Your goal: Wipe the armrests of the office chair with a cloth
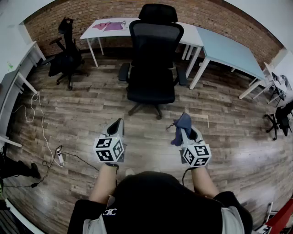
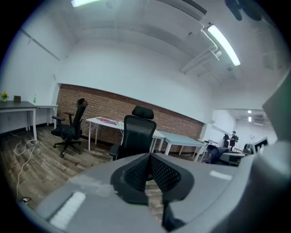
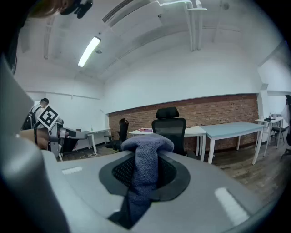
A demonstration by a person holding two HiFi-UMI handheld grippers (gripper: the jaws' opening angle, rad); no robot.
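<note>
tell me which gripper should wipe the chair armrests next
Right. The right gripper is shut on the blue cloth; the left gripper is shut on nothing. Both sit about equally far from the chair.

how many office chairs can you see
3: the office chair straight ahead, a second chair at far left, a third chair partly cut off at the right edge; more may be hidden.

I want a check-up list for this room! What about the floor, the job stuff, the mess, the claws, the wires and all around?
Surface: wooden floor.
Job's things: black office chair ahead, apart from both claws; blue cloth hangs from one claw.
Clutter: pink things on white table.
Claws: left claw shut, empty; right claw shut on blue cloth.
Cables: white cable and power strip on the floor, left.
Surroundings: brick wall, second chair.
</note>
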